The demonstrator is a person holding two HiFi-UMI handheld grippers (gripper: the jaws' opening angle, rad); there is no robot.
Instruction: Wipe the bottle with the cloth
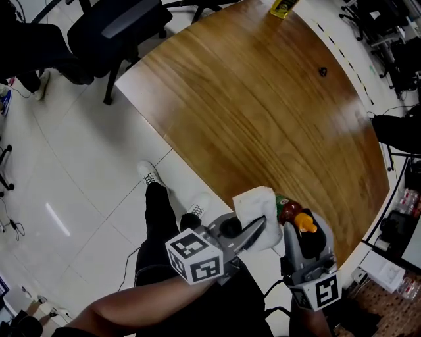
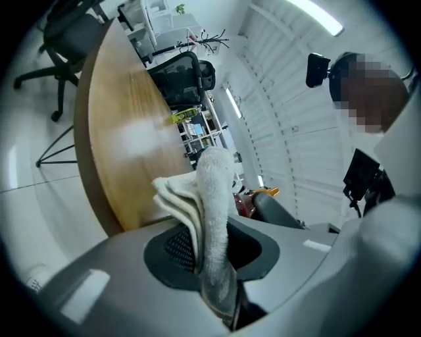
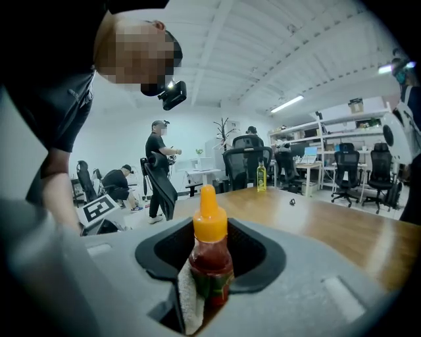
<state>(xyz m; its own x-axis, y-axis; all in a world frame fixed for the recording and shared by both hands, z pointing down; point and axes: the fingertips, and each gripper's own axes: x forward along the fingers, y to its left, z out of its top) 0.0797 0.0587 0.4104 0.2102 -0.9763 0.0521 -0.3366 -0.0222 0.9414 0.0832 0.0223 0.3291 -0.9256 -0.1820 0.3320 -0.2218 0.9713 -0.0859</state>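
- Bottle (image 1: 291, 212): 1 small bottle of red sauce with an orange cap and a green label. You hold it above the near edge of the wooden table (image 1: 263, 105). It stands upright in your right gripper view.
- Right gripper (image 1: 297, 230): clenched on the bottle's lower body, 1 jaw on each side. The cap rises clear above the jaws.
- Cloth (image 1: 258, 205): 1 white folded towel on the bottle's left, at the same near edge of the table. It is pressed against the bottle's side. A strip of it shows beside the bottle in your right gripper view.
- Left gripper (image 1: 258, 228): clamped on the cloth, whose folds stand out past the jaw tips. The gripper points across toward the bottle.
- Yellow bottle (image 1: 283, 6): 1, at the table's far edge.
- Small dark object (image 1: 322, 71): 1, on the table toward its far right side; I cannot tell what it is.
- Office chair (image 1: 112, 29): 1, black, off the table's far left corner.
- Shoes (image 1: 150, 174): 2, white, on the pale floor left of the table's near edge.
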